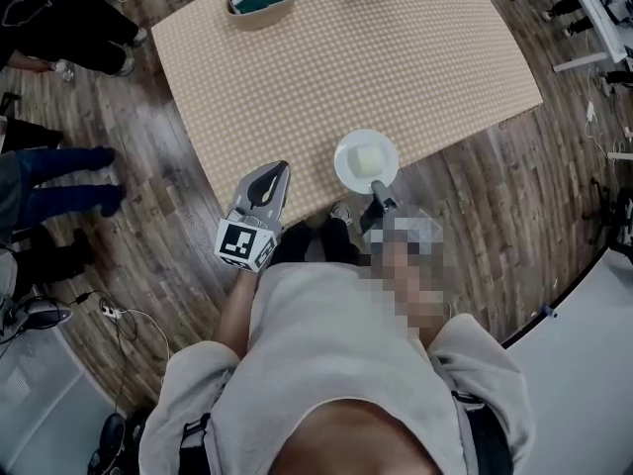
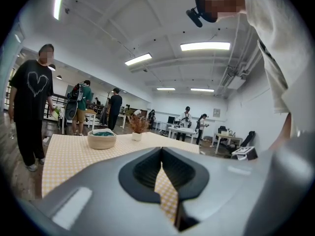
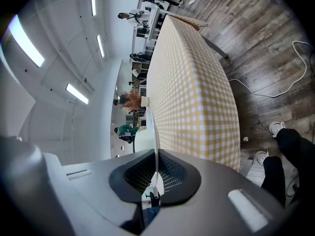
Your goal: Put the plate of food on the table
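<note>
— Where is the plate (image 1: 343, 166) now?

— Over the near edge of the checked table (image 1: 415, 57), with a pale block of food (image 1: 367, 158) on it. The right gripper (image 1: 378, 190) pinches its rim from the person's side, turned on its side so one jaw sits above the rim and one below. That keeps the plate level.

— Is it down yet?

— I can't tell whether it touches the cloth. I'd say it's nearly placed.

— And the other one?

— The left gripper (image 1: 277, 171) has its jaws pressed together with nothing in them. It hangs by the table's edge, out of the way. The basket (image 1: 260, 0) is well apart, at the far side.
</note>
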